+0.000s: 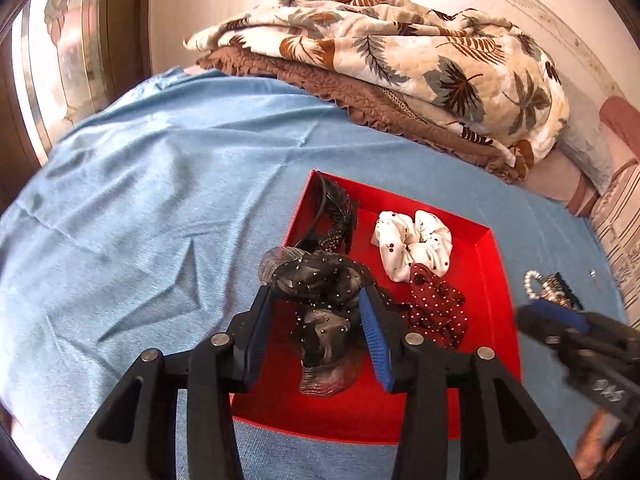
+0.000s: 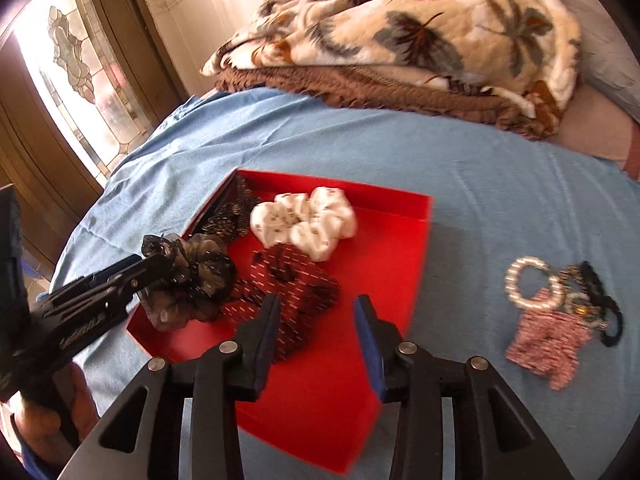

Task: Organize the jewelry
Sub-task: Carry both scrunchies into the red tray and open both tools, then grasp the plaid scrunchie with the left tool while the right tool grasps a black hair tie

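A red tray (image 1: 496, 312) lies on the blue bedsheet and shows in the right wrist view too (image 2: 404, 216). It holds a white scrunchie (image 1: 414, 242) (image 2: 304, 222), a dark red dotted scrunchie (image 1: 438, 308) (image 2: 288, 284) and a black feathered hairpiece (image 1: 336, 212). A sheer black beaded scrunchie (image 1: 324, 308) (image 2: 192, 276) sits between the wide-spread fingers of my left gripper (image 1: 316, 304) over the tray's left part. My right gripper (image 2: 316, 312) is open and empty above the tray. A pearl bracelet (image 2: 524, 280), a pink striped scrunchie (image 2: 544, 340) and dark hair ties (image 2: 600, 300) lie on the sheet right of the tray.
A folded leaf-print blanket (image 1: 400, 52) on a brown one (image 1: 360, 96) lies at the back of the bed. A stained-glass door (image 2: 80, 64) stands at the left. Pillows (image 1: 616, 184) lie at the far right.
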A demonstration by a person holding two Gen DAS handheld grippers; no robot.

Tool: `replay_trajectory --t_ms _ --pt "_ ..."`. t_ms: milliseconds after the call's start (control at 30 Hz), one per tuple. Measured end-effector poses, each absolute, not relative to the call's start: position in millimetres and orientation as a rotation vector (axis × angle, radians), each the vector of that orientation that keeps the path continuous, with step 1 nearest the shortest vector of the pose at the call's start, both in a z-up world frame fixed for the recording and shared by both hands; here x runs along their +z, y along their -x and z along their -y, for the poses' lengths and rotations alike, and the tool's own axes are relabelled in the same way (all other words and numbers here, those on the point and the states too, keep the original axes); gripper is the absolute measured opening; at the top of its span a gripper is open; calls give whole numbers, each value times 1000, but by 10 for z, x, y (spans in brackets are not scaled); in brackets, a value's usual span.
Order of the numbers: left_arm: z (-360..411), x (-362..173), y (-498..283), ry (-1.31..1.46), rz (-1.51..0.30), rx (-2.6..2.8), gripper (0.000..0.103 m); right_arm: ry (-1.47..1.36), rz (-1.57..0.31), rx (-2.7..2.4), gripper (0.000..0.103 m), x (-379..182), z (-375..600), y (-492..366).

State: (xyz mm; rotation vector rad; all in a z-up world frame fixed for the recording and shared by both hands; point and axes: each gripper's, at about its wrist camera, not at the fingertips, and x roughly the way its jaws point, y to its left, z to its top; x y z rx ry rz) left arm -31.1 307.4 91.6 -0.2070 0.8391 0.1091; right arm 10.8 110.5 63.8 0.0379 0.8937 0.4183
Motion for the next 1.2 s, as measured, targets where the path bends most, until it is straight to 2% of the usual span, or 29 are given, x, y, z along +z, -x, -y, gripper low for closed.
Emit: replay_trajectory --t_ms 400,667,767,867,1200 --pt "-2664 965 572 101 -755 96 47 -53 -869 202 43 596 381 457" --pt "-2140 1039 830 40 -777 24 49 -165 -869 37 43 439 1499 668" --pt "-1839 1134 862 1 -780 -35 51 -204 -860 16 43 398 1726 666" --pt "-1577 1176 821 -1 -795 -95 59 -239 -850 9 43 361 1878 625" --pt "-623 998 289 -18 -912 -232 59 -295 -849 -1 43 140 2093 192"
